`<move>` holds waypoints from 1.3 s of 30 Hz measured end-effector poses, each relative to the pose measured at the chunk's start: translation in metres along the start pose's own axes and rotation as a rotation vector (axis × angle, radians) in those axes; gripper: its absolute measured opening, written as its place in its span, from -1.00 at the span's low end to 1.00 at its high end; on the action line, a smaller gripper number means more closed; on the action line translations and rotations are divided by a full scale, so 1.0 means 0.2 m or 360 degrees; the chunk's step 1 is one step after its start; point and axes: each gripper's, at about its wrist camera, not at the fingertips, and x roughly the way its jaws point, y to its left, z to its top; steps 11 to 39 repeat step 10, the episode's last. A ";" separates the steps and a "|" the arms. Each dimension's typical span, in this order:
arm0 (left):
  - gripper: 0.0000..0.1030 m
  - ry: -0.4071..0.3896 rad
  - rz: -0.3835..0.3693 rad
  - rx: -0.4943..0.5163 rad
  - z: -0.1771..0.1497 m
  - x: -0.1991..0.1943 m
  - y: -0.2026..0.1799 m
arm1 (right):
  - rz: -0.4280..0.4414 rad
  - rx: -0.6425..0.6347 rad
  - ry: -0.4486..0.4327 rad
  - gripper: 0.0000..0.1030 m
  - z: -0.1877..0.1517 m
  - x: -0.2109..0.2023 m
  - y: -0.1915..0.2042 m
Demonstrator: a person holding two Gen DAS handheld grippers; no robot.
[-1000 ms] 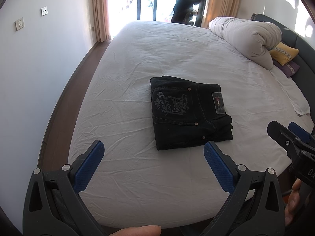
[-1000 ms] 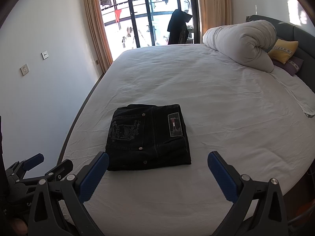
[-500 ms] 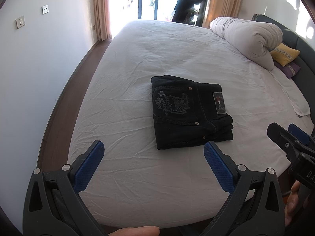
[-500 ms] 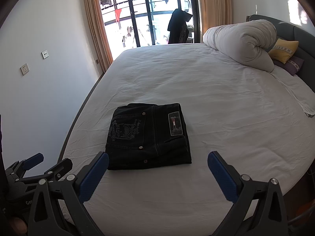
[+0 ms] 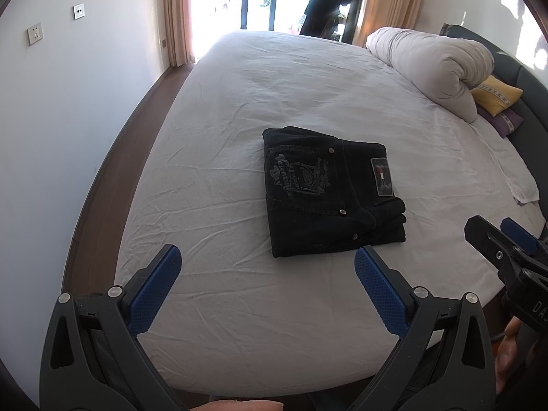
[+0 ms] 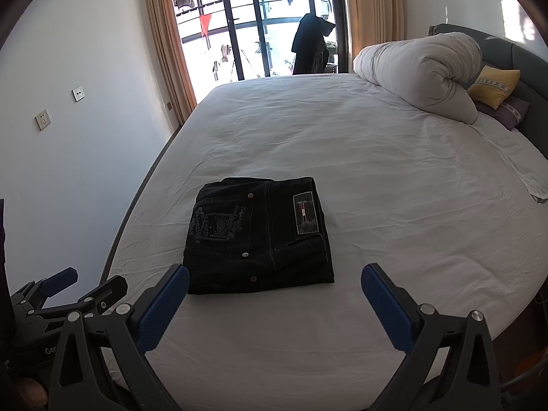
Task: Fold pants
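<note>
Folded black denim pants beyond released left gripper and right gripper; probably finished, best left untouched.

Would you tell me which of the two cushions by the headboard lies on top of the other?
The yellow cushion; it rests on the purple cushion, which lies flat beneath it beside the rolled duvet.

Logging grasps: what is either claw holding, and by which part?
Nothing. The left claw and right claw are open, short of the folded pants.
</note>
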 end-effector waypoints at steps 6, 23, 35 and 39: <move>1.00 -0.0016 0.0008 0.0000 -0.01 -0.01 0.00 | 0.0001 0.0000 0.0005 1.00 -0.02 0.00 0.00; 1.00 -0.0054 0.0031 0.0007 0.00 -0.02 0.00 | 0.0003 0.0003 0.0008 1.00 -0.02 0.00 -0.01; 1.00 -0.0054 0.0031 0.0007 0.00 -0.02 0.00 | 0.0003 0.0003 0.0008 1.00 -0.02 0.00 -0.01; 1.00 -0.0054 0.0031 0.0007 0.00 -0.02 0.00 | 0.0003 0.0003 0.0008 1.00 -0.02 0.00 -0.01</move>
